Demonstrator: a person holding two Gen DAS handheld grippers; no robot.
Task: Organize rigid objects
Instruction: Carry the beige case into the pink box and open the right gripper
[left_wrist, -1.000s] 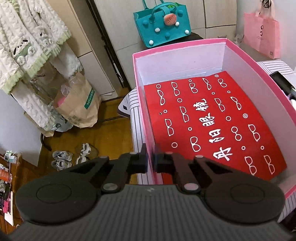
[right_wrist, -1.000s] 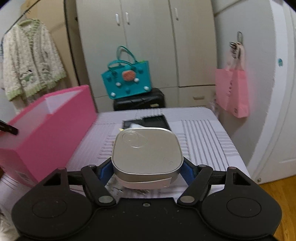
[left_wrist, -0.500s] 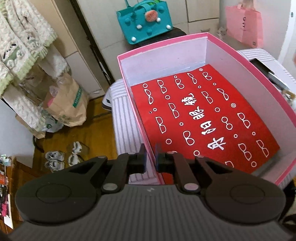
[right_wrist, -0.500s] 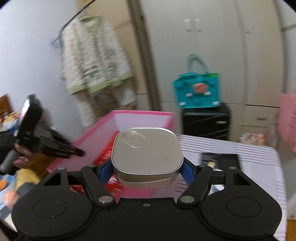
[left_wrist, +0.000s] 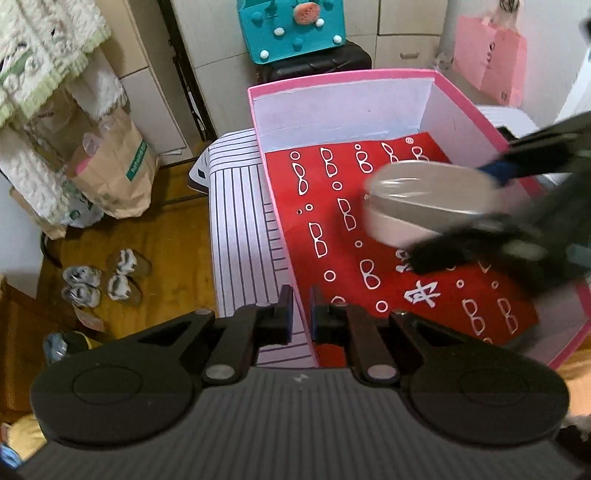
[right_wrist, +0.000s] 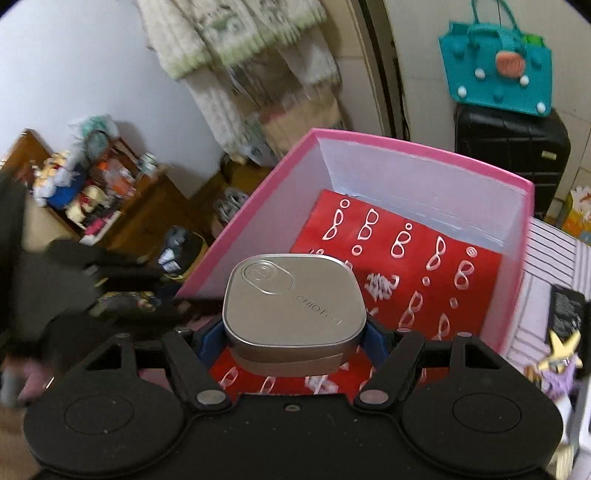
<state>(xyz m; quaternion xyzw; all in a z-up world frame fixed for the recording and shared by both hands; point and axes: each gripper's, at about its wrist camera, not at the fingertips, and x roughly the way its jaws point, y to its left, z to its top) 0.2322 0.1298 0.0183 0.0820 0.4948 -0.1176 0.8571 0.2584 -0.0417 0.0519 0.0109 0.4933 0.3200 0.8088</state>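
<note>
We are in a home, a lived-in bedroom by the look of it: a fuzzy white cardigan hangs by pale wardrobe doors, small shoes sit on the wooden floor beside a brown paper bag, a teal felt handbag rests on a black suitcase, and a wooden shelf carries toys.

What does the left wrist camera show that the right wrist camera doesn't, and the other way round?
Only the left wrist view shows the shoes on the floor and the pink bag. Only the right wrist view shows the lettering on the tin's lid and the wooden shelf of clutter. Both show the pink box, its red sheet, the tin and the teal bag.
</note>
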